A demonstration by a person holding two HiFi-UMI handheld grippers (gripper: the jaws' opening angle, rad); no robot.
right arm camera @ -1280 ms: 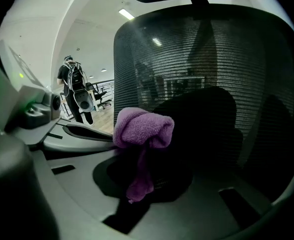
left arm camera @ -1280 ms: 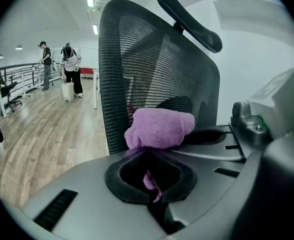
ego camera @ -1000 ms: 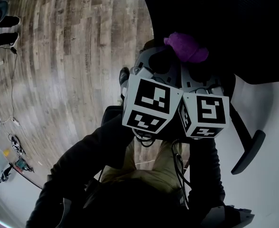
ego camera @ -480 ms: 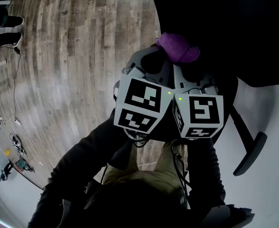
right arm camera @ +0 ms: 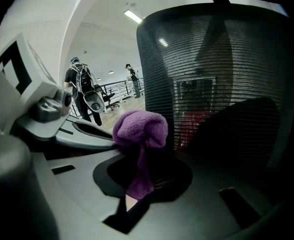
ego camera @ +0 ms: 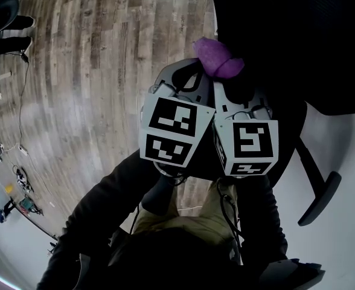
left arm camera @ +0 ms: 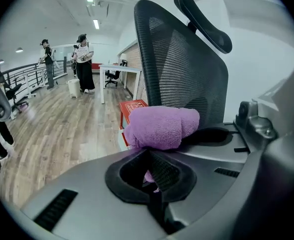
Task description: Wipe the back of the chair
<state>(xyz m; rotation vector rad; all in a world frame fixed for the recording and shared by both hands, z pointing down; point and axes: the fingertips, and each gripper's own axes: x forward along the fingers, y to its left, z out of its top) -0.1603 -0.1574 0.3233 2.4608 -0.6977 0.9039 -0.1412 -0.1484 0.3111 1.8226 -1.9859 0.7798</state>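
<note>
The black mesh chair back [ego camera: 286, 35] fills the upper right of the head view. In the left gripper view the chair back [left arm camera: 182, 74] stands upright with its headrest [left arm camera: 203, 19] on top. A bunched purple cloth [ego camera: 215, 58] lies against the chair back's left edge. My left gripper [ego camera: 195, 71] and right gripper [ego camera: 229, 80] sit side by side, both shut on the cloth. The cloth [left arm camera: 162, 127] bulges above the left gripper [left arm camera: 154, 170]. A strip of the cloth [right arm camera: 139, 134] runs down into the right gripper [right arm camera: 137, 184], close to the mesh [right arm camera: 212, 69].
A chair armrest [ego camera: 319, 195] juts out at lower right. Wooden floor [ego camera: 93, 71] lies to the left, with a person's shoes [ego camera: 8, 23] at the far left. People [left arm camera: 84, 61] stand by a white table [left arm camera: 119, 71]; a red box [left arm camera: 132, 109] sits behind the chair.
Both grippers and the purple cloth have slid left and slightly up along the chair back, staying together. The chair's edge now shows further right in the head view.
</note>
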